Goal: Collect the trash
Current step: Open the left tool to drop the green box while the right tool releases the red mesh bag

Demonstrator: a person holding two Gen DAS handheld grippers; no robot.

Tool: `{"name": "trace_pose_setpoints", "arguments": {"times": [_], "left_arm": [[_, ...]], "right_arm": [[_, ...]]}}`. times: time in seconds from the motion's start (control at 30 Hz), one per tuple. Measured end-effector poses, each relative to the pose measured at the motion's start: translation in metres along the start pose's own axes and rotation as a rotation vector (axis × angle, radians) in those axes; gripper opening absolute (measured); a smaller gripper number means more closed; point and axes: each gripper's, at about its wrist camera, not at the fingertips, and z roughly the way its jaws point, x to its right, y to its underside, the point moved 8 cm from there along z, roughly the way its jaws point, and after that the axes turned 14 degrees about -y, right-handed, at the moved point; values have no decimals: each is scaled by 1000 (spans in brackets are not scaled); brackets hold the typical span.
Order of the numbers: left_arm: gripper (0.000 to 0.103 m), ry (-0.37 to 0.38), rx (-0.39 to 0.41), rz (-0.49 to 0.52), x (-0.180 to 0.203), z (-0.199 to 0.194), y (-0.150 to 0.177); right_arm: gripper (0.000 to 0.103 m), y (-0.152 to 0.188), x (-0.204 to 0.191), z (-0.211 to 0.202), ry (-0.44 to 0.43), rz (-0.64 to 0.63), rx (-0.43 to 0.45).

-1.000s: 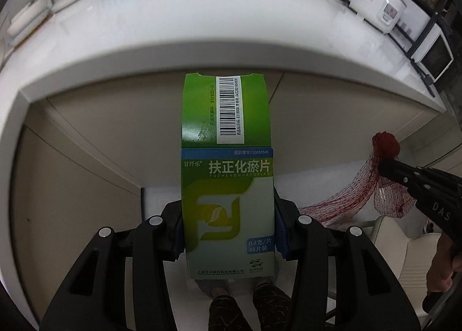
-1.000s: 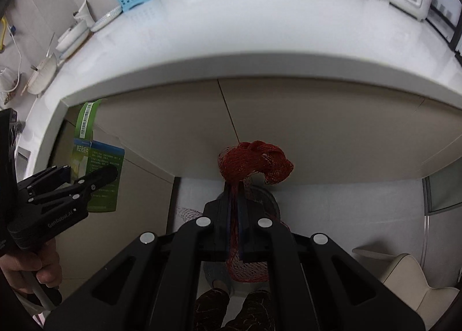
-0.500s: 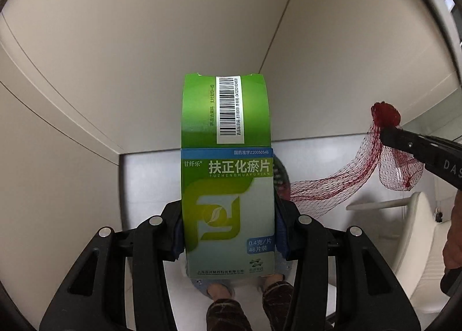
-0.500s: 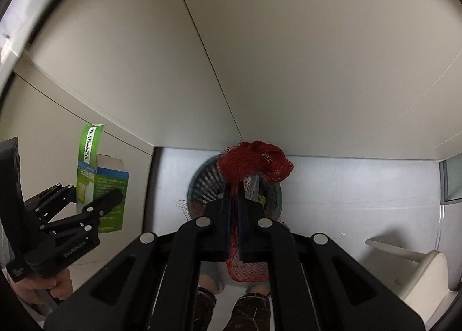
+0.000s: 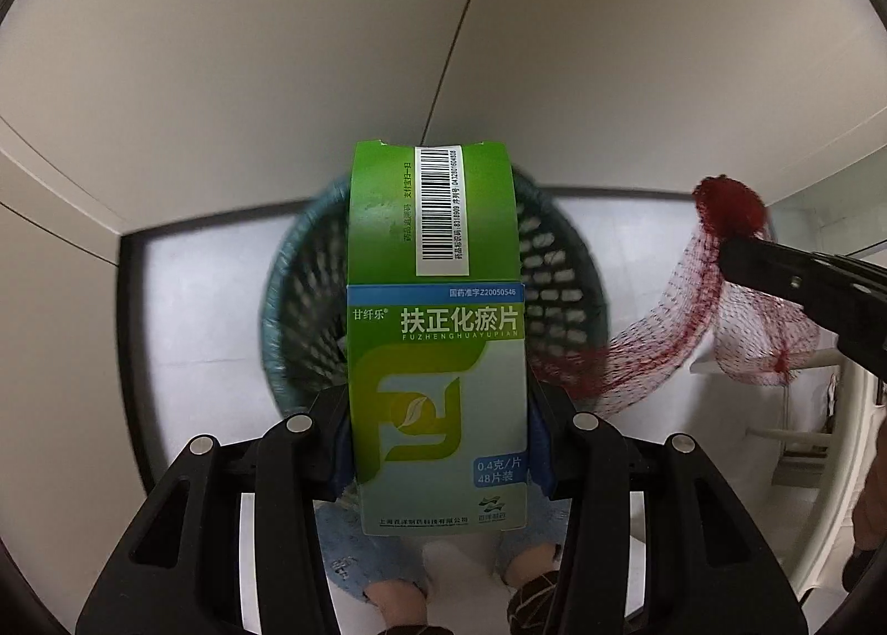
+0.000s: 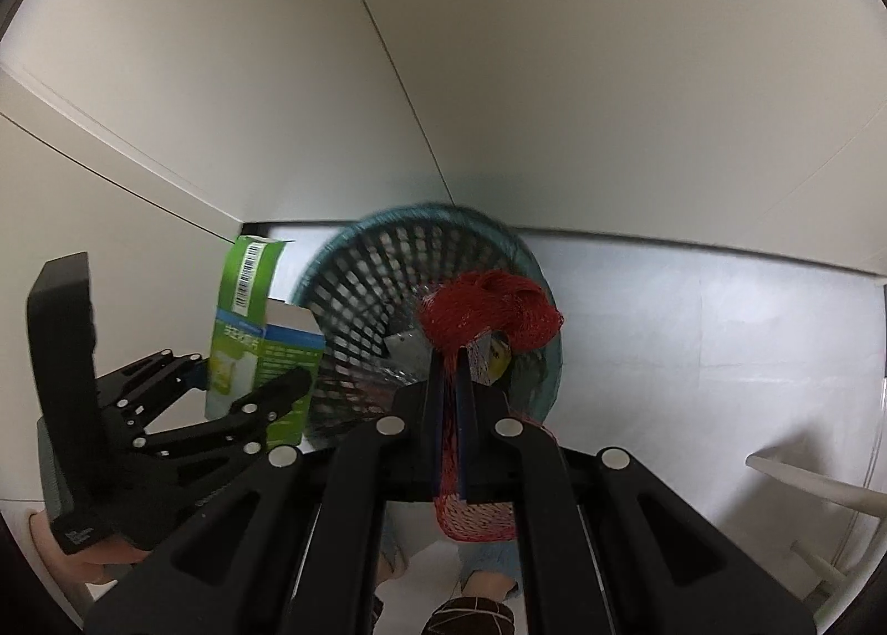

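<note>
Left gripper (image 5: pixel 438 413) grasped the box (image 5: pixel 438 358); right gripper (image 6: pixel 450 413), jaws clenched, held the net (image 6: pixel 488 319). Release best only directly above the basket (image 6: pixel 332 252).

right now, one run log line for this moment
left hand-held gripper: holds medicine box | right hand-held gripper: holds red net bag | both above basket

The left hand-held gripper (image 5: pixel 438 424) clamps a green medicine box (image 5: pixel 435 347) above a teal mesh wastebasket (image 5: pixel 560 269).
</note>
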Motion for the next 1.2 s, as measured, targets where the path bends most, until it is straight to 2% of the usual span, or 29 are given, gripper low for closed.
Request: {"name": "trace_pose_setpoints", "arguments": {"times": [0.17, 0.37, 0.47, 0.53, 0.7, 0.93, 1.2], "left_arm": [[46, -5, -56, 9, 7, 53, 14], [47, -6, -83, 33, 22, 79, 11], [48, -12, -85, 25, 22, 75, 7], [53, -17, -75, 30, 20, 70, 8], [72, -33, -38, 33, 9, 52, 7], [93, -42, 1, -19, -23, 25, 8], [97, -69, -17, -40, -53, 26, 15]], "right_arm": [[2, 8, 19, 18, 18, -3, -11], [2, 20, 27, 24, 27, -18, -28], [2, 18, 25, 24, 27, -26, -33], [2, 16, 23, 24, 27, -37, -34], [4, 7, 9, 29, 16, -83, -30], [5, -1, -8, 49, -20, -96, -33], [5, 2, -16, 88, -42, -86, -84]]}}
